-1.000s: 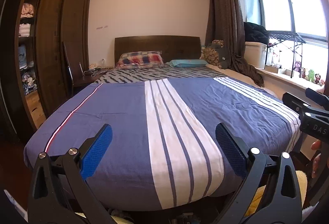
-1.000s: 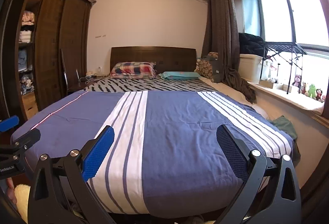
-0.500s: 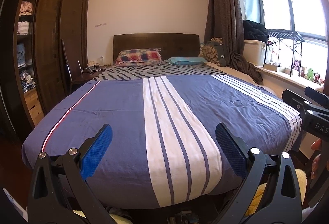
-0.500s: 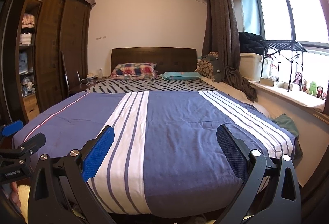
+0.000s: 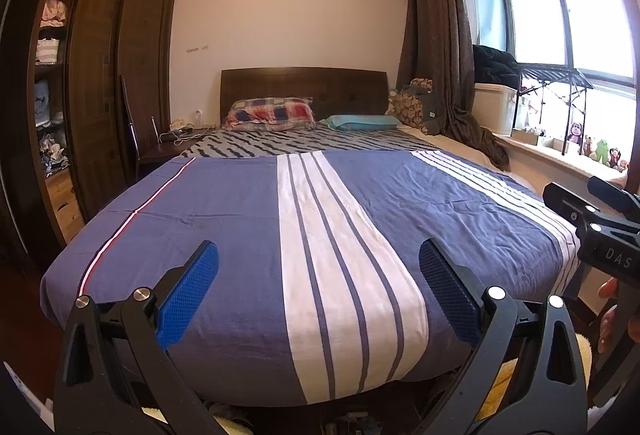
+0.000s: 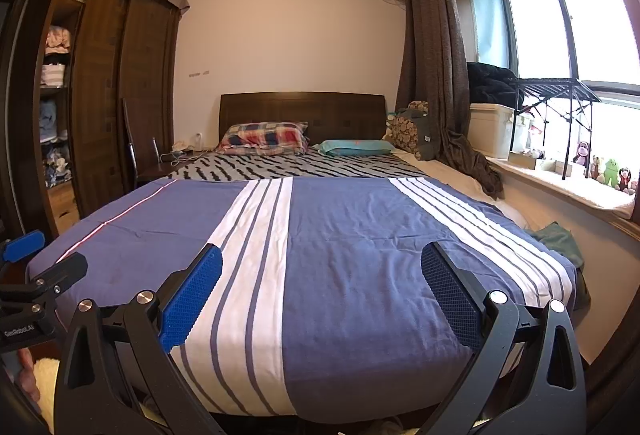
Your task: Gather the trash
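My left gripper (image 5: 318,255) is open and empty, held above the foot of a bed covered by a blue and white striped blanket (image 5: 320,219). My right gripper (image 6: 322,255) is open and empty too, beside it over the same blanket (image 6: 352,235). The right gripper's body shows at the right edge of the left wrist view (image 5: 600,227), and the left gripper's body shows at the left edge of the right wrist view (image 6: 32,283). No piece of trash shows clearly on the bed. Small unclear items lie on the floor under the bed's foot (image 5: 348,425).
A dark wardrobe (image 5: 100,75) with open shelves stands left. A nightstand (image 5: 168,149) with cables sits by the headboard (image 5: 304,87). Two pillows (image 5: 272,113) lie at the head. A curtain (image 5: 440,47), a white box (image 5: 494,107) and a windowsill with toys (image 5: 596,149) are right. A green cloth (image 6: 558,239) lies right of the bed.
Both views have shifted slightly, tilting a little lower and back from the bed. Both grippers stay open and empty.
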